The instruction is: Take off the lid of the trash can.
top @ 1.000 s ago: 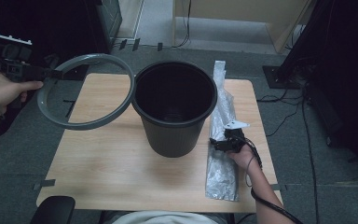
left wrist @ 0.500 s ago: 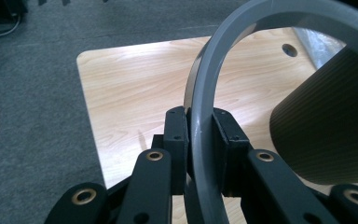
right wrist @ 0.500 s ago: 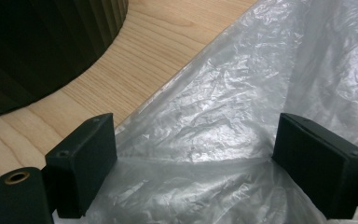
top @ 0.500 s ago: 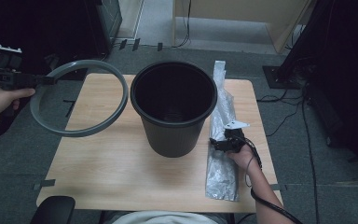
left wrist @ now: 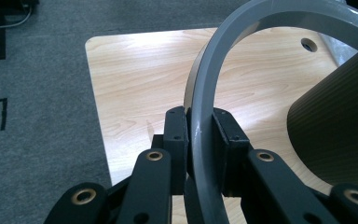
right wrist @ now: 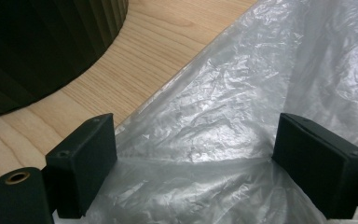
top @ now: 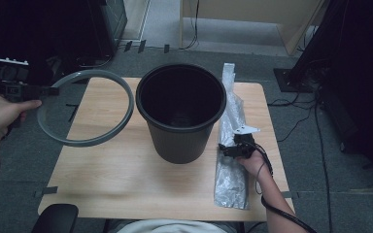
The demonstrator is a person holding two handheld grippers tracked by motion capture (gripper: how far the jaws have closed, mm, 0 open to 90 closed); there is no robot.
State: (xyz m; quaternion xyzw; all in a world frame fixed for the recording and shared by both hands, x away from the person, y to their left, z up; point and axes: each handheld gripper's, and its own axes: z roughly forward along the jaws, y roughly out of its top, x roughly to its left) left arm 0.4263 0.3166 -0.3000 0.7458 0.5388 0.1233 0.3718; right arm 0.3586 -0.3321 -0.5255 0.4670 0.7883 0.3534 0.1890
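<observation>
Left tool (left wrist: 200, 135): its two black jaws are clamped on the rim of a grey ring (top: 85, 108), one jaw on each face of the band. In the high view the left hand (top: 2, 109) holds this tool (top: 53, 91) off the left edge of the desk (top: 126, 179), so the ring hangs level in the air, partly over the desk's left portion and partly past its edge over the carpet (top: 24, 155). The ring's far side lies just beside the black bin (top: 180, 114), apart from its rim.

Right tool (right wrist: 196, 163): its jaws stand wide apart, with clear plastic (right wrist: 223, 116) spread between and beneath them, not pinched. In the high view this tool (top: 223, 149) rests low on a long folded plastic bag (top: 230, 165) lying along the right side of the desk, held by the right hand (top: 253, 160). The bag runs from near the desk's far edge to near its front edge, just right of the upright, open bin.
</observation>
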